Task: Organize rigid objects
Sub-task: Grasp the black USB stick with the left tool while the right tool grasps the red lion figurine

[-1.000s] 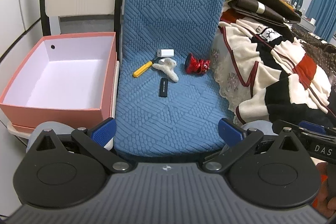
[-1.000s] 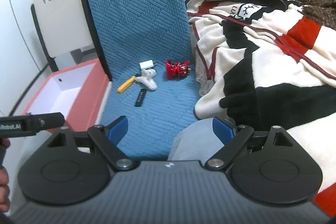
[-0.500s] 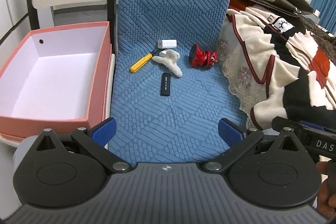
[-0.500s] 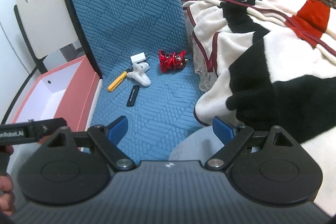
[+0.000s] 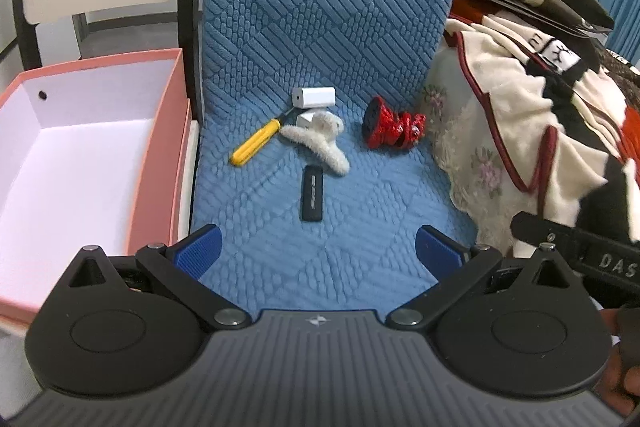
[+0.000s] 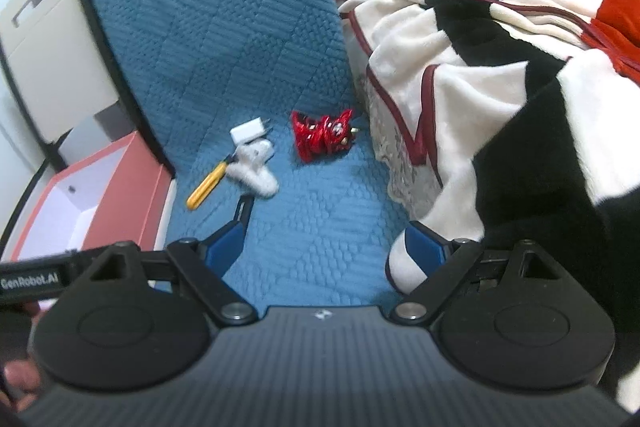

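On the blue quilted chair cushion [image 5: 320, 75] five small items lie grouped near the backrest. White charger block [image 5: 314, 97] sits furthest back, against the upright. Just in front of it: a yellow-handled screwdriver [image 5: 255, 141], angled, tip pointing toward the charger; its tip end goes under a fuzzy white hair claw [image 5: 320, 143]. A small white piece shows at the claw's back edge; cannot tell what it is. Black flat stick [image 5: 312, 198] lies lengthwise just in front of the claw, apart from it. Red ornate figurine [image 5: 390, 129] lies on its side to the right, clear of the others, near the lace edge of a cream, black and red blanket [image 5: 532, 99].

Pink open box [image 5: 154, 163], white inside, nothing in it, stands beside the cushion on the left.

Left gripper [image 5: 318, 247]: blue-padded fingers spread wide, nothing between them, hovering short of the black stick. Right gripper [image 6: 324, 241]: also spread wide, empty, over the cushion's front; its left finger overlaps the stick's near end in the right wrist view. That view is slightly blurred.
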Available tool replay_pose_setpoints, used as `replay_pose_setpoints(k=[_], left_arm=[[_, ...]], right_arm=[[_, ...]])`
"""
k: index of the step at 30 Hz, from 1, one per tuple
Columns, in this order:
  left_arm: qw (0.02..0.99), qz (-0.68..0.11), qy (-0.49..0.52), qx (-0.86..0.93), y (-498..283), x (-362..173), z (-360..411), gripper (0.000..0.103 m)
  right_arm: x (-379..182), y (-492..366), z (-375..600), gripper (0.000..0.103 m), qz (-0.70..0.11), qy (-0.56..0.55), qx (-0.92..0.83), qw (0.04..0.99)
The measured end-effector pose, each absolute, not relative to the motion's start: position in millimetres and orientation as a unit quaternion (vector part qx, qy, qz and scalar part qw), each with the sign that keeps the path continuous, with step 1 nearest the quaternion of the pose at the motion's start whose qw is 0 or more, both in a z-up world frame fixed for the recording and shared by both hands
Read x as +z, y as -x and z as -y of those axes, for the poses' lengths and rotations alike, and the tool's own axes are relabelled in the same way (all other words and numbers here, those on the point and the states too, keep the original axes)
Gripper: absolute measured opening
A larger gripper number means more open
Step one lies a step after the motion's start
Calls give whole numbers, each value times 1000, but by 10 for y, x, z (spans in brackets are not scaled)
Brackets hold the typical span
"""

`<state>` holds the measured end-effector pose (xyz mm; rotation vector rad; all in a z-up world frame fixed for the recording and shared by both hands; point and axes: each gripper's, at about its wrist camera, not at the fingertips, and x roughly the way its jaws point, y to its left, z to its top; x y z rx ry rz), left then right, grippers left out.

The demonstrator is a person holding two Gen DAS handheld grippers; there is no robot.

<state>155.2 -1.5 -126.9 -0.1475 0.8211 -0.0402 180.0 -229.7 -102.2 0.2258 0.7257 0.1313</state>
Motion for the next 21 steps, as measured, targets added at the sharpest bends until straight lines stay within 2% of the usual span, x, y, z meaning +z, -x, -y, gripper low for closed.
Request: replay_pose_setpoints(k=[18,21], left_arm=[[904,-416,74,-58,-2565,-2185,131,103],[910,-407,60,-54,-2654,-2306,140,96]], right_arm=[[-1328,-2749,2110,89,-326,-147,67,932],[-1536,-2988,2058,88,-332,-145,66,930]])
